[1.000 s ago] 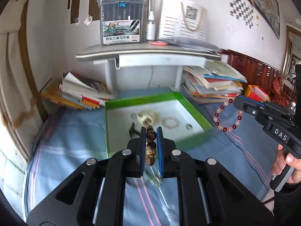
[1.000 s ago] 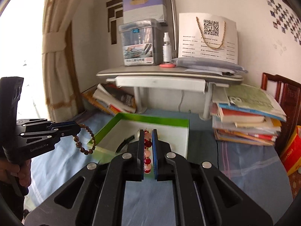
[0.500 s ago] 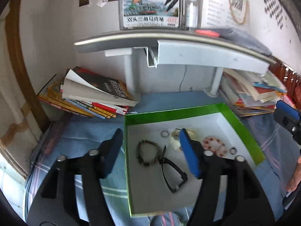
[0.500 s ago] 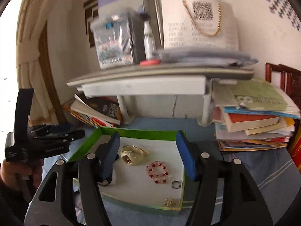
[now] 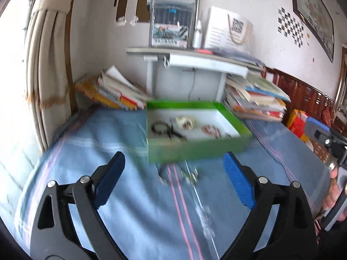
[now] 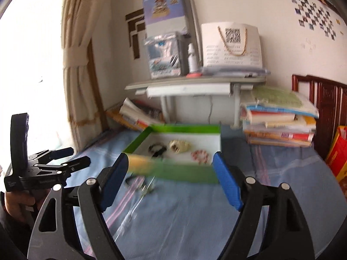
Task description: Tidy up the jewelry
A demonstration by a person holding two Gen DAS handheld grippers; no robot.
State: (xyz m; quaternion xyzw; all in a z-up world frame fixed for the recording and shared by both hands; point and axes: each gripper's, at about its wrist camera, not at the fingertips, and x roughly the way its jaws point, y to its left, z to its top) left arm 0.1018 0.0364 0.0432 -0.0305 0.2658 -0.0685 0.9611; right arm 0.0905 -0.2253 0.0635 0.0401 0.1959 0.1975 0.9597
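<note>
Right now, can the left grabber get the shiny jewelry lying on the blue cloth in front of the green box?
Probably yes. The left gripper is empty, its jaws opening, and the shiny jewelry lies on the blue cloth just ahead of it. Nothing sits between them; the green box is farther back.

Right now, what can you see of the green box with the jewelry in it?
The green box is a shallow, open rectangular tray, seemingly cardboard, with bright green walls and a white floor. It sits flat on the blue striped cloth in front of the grey shelf. Inside lie a dark bead bracelet, a cream shell-like piece and a red-and-pale bead bracelet; smaller items are too blurred to name. Neither gripper touches it.
</note>
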